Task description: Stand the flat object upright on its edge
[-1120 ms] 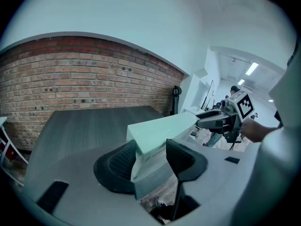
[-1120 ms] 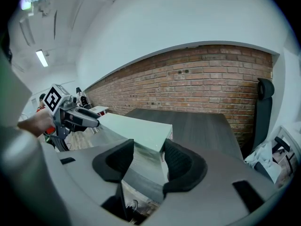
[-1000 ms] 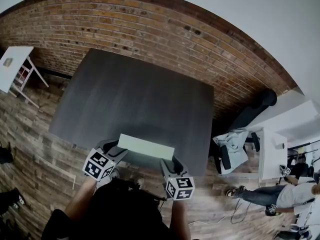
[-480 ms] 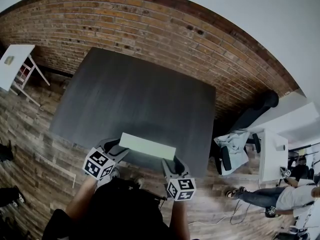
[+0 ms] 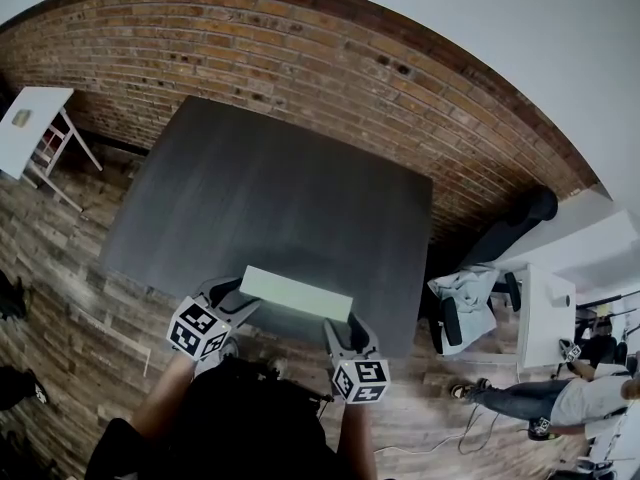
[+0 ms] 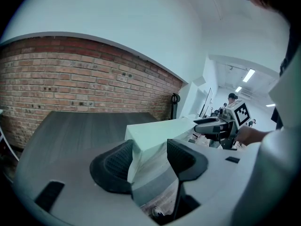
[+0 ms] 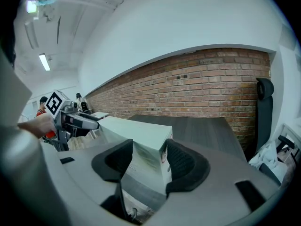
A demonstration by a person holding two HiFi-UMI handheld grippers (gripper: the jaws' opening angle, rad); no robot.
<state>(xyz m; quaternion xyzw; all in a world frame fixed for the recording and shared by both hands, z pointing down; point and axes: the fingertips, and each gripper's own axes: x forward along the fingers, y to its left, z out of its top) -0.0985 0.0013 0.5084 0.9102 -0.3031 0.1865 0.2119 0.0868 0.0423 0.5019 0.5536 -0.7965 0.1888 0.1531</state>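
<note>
Found the pale flat box [image 5: 296, 290] upright on 1 long edge at the near rim of the dark table [image 5: 270, 188]. Noted its long axis running left to right across the head view, with 1 broad face toward the brick wall [image 5: 300, 58] and the other toward the person. Saw it spanning the 2 grippers. Saw the left gripper [image 6: 150, 149] clamped on the left end, pads [image 6: 115, 166] against the broad faces. Saw the right gripper [image 7: 148, 152] open around the right end, jaws just widened, the box end between them. Made out small red print [image 7: 163, 158] on that end, too small to read.
</note>
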